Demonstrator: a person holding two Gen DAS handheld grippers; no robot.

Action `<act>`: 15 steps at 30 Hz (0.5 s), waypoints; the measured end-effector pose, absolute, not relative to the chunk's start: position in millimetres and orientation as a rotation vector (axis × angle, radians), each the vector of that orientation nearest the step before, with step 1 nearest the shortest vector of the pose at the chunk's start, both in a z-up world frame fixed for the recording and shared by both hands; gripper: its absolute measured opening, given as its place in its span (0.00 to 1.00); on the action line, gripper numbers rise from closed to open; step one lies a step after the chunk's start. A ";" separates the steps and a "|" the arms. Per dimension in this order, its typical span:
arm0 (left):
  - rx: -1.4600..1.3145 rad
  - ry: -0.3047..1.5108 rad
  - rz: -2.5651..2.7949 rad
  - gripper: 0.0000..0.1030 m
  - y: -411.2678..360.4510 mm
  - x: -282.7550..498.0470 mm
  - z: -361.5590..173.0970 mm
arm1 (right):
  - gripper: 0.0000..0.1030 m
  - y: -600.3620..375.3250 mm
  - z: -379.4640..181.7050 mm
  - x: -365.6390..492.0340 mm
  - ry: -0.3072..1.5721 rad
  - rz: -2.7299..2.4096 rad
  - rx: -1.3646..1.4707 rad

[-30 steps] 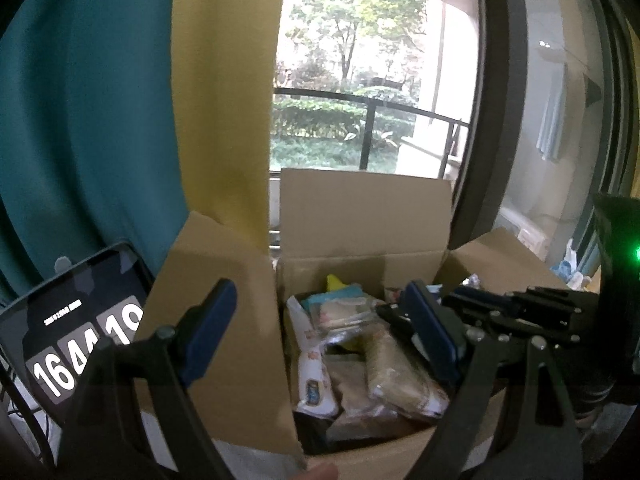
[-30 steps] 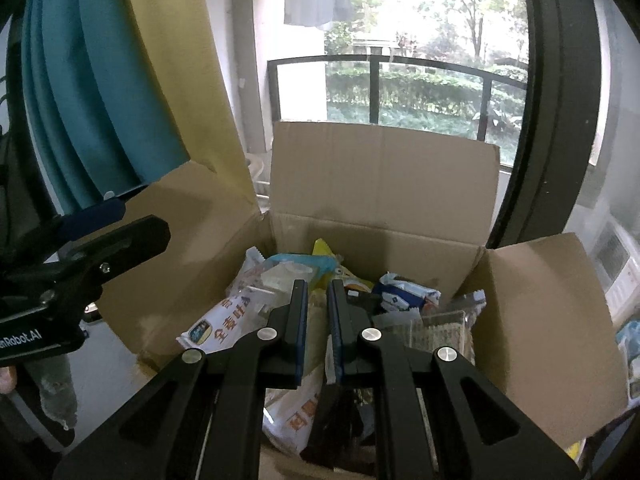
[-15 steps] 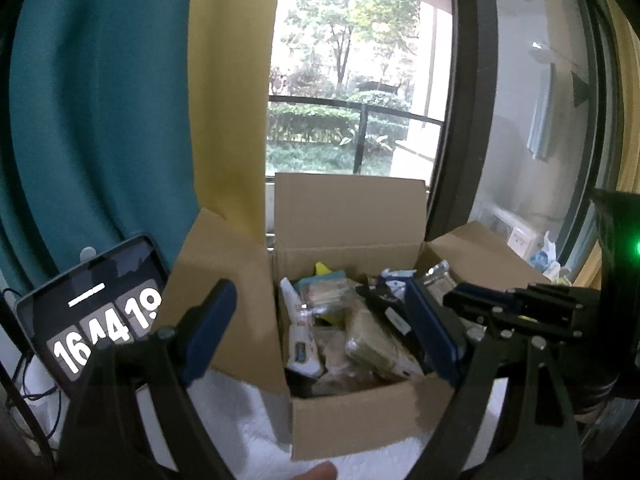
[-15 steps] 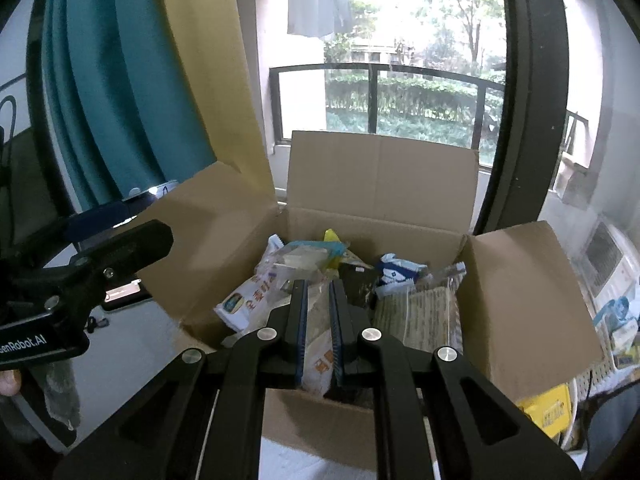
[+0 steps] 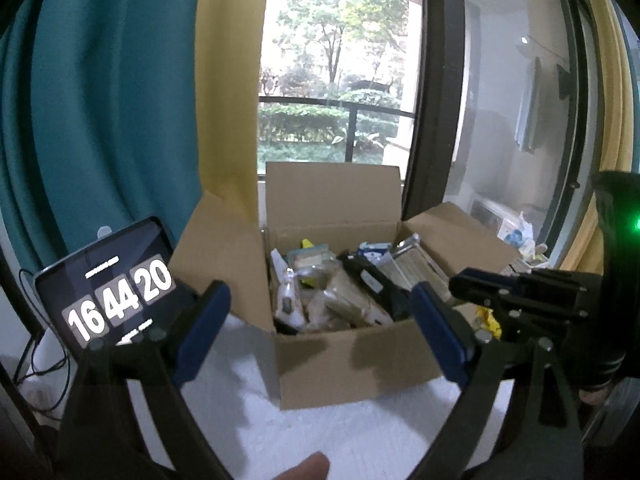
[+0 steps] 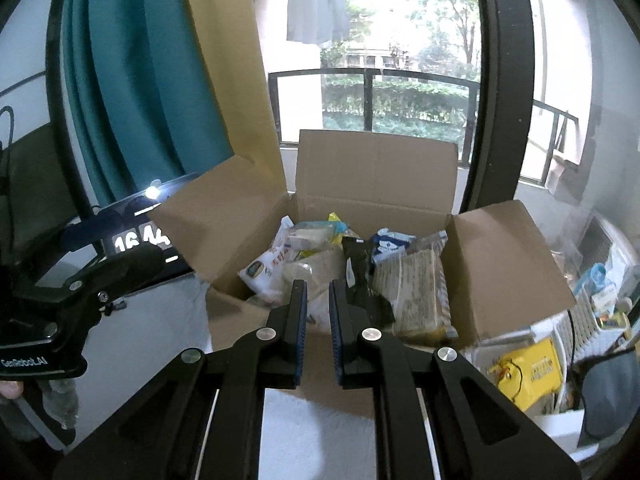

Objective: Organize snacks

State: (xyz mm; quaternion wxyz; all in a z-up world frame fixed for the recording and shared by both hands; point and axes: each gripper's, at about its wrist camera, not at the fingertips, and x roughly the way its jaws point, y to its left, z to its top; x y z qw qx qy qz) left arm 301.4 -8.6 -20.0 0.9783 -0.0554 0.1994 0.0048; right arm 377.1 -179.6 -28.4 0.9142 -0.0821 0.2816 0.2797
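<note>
Two grippers were held in front of the cardboard box (image 6: pixel 376 176) stuffed with snack packets (image 6: pixel 416 292). Left gripper (image 5: pixel 320 332) had just been widened, nothing between its jaws; right gripper (image 6: pixel 318 320) was kept clenched, empty.

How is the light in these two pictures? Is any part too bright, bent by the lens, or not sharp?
Left wrist view: the window behind the open brown cardboard box is overexposed at the top, the dark window frame bows, and the snack packets look soft. Right wrist view: the sky is blown out, a bright glare spot sits on the black clock screen, and the teal curtain curves.
</note>
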 end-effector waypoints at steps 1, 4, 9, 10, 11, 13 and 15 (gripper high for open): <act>-0.115 0.395 0.000 0.90 -9.2 295.9 -20.0 | 0.12 -181.7 -28.4 372.1 0.576 0.574 -0.170; -0.111 0.381 -0.010 0.90 -13.4 279.6 -19.1 | 0.12 -187.7 -30.0 358.4 0.572 0.569 -0.162; -0.091 0.364 -0.005 0.90 -21.4 256.4 -21.2 | 0.12 -199.5 -32.4 333.8 0.563 0.556 -0.147; -0.088 0.361 -0.002 0.90 -22.3 252.5 -21.8 | 0.12 -201.7 -32.7 328.6 0.561 0.553 -0.144; -0.085 0.358 0.001 0.90 -23.7 247.6 -23.3 | 0.12 -203.1 -32.7 324.3 0.560 0.550 -0.142; -0.082 0.357 0.009 0.90 -24.5 240.7 -25.8 | 0.12 -205.9 -32.8 312.9 0.557 0.543 -0.141; -0.081 0.354 0.021 0.90 -24.7 231.6 -28.7 | 0.12 -209.4 -33.1 303.5 0.555 0.536 -0.137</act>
